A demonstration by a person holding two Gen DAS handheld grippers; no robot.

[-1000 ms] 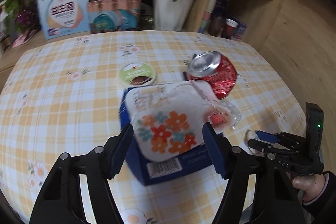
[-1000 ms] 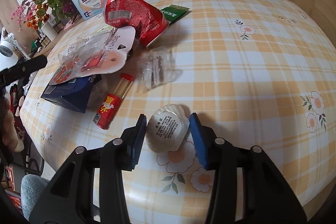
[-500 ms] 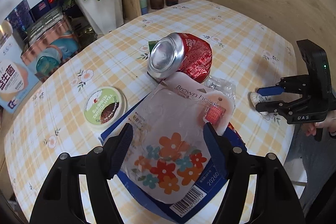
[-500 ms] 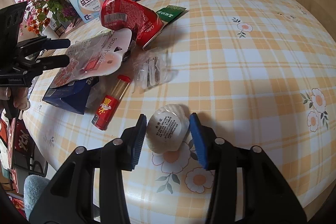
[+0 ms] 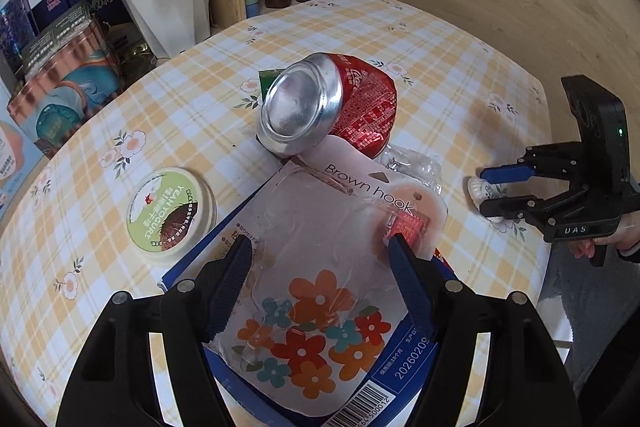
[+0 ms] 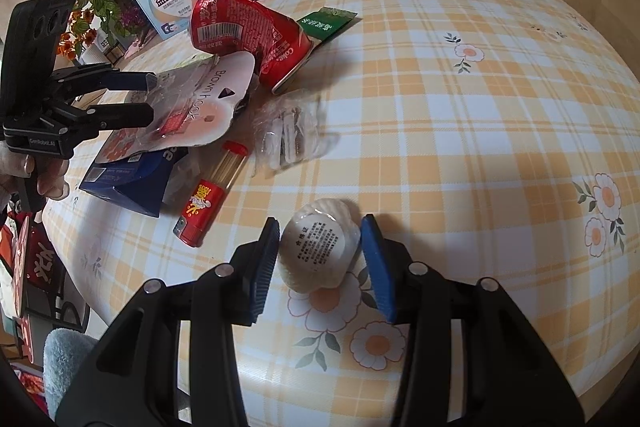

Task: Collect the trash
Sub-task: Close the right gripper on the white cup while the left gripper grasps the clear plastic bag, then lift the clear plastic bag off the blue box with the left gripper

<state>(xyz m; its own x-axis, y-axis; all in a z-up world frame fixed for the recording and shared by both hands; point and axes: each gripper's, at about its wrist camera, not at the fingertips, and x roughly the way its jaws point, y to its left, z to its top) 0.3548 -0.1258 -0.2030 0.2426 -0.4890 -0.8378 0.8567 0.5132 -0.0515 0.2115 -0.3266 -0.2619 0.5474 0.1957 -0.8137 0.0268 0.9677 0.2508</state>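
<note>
Two hand-held grippers work over a table (image 6: 480, 115) covered in a yellow-checked floral cloth, with trash gathered toward one side of it. Left gripper (image 5: 320, 251): jaws spread wide, poised over the hook package (image 5: 320, 267), a clear blister pack with a flowered card marked "Brown hook"; the pads flank the package on either side and do not press on it. That package lies on top of a flattened blue carton (image 5: 404, 359). Just beyond it, a crushed red cola can (image 5: 324, 111) lies on its side, its silver base turned toward the left wrist camera, resting against the package's upper edge and partly over a green sachet (image 6: 328, 21). A round yogurt lid (image 5: 170, 213), green and white, lies flat just beside the carton. Right gripper (image 6: 320, 247): jaws partly closed around a small white shell-shaped container (image 6: 318, 247) that sits on the cloth; the pads stand close at both sides, but contact cannot be confirmed. Between that container and the carton lie a red-capped toothpick tube (image 6: 214, 195) and a crumpled clear plastic bag (image 6: 288, 137) holding small white parts, near each other but apart from the container. A person's fingers (image 6: 48, 175) hold the left gripper's handle. Boxes, a white flower pot and stacked cups stand at the table's far edge.
</note>
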